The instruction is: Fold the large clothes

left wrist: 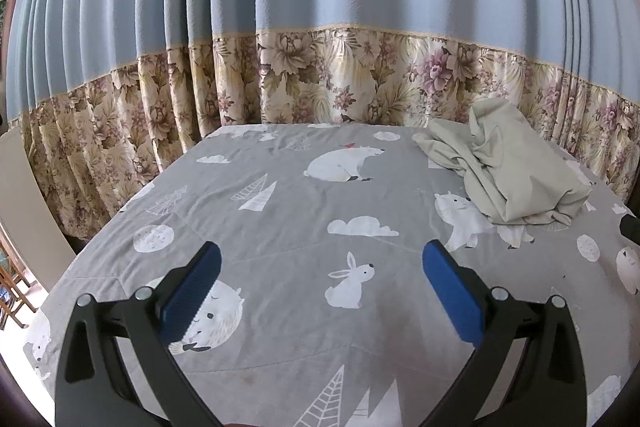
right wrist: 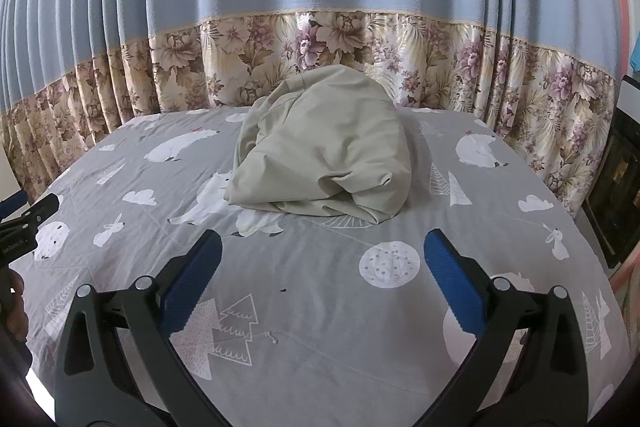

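A pale beige-green garment (right wrist: 324,151) lies crumpled in a heap on the grey animal-print bedsheet (right wrist: 320,307), near the far edge by the curtain. In the left wrist view the same garment (left wrist: 508,171) sits at the far right. My right gripper (right wrist: 320,247) hovers above the sheet just short of the heap, open, with nothing between its blue pads (right wrist: 452,287). My left gripper (left wrist: 320,259) is open too, over bare sheet well to the left of the garment. Its black body (right wrist: 24,223) shows at the left edge of the right wrist view.
A blue curtain with a floral lower band (left wrist: 320,83) hangs close behind the bed. A pale board (left wrist: 24,195) stands at the bed's left side. Dark furniture (right wrist: 616,195) stands at the right. A hand (right wrist: 14,307) shows at the left edge.
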